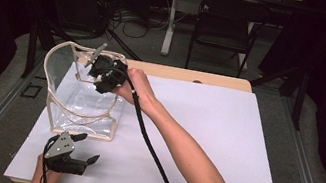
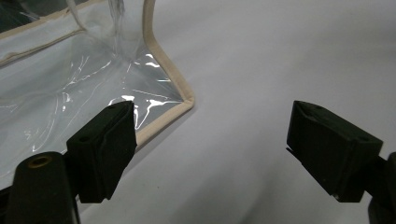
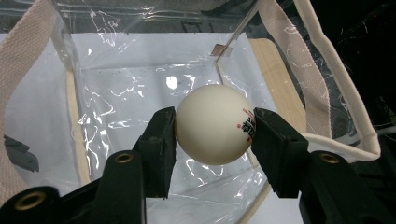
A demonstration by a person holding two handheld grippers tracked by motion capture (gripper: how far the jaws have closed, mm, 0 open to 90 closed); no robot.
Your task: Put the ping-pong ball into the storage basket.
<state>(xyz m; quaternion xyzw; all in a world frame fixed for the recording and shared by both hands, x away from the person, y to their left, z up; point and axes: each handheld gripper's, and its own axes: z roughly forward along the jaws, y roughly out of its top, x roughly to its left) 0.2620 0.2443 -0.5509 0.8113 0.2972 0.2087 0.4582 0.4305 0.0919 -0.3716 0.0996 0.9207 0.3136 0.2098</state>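
At the near left the left gripper (image 1: 82, 151) rests low on the white table sheet (image 1: 222, 147) with its jaws spread and nothing between them, the clear bag (image 1: 81, 88) just ahead of its tips. Above the bag's open mouth the right gripper (image 3: 214, 133) is clamped on a white ball (image 3: 215, 130), pads on opposite sides at its widest part; the ball looks light, hard and slick, so I judge an off-centre pinch would squirt it out. The bag's floppy film walls, cream trim (image 3: 338, 79) and webbing handle (image 3: 23, 56) flank these jaws and could snag them going down.
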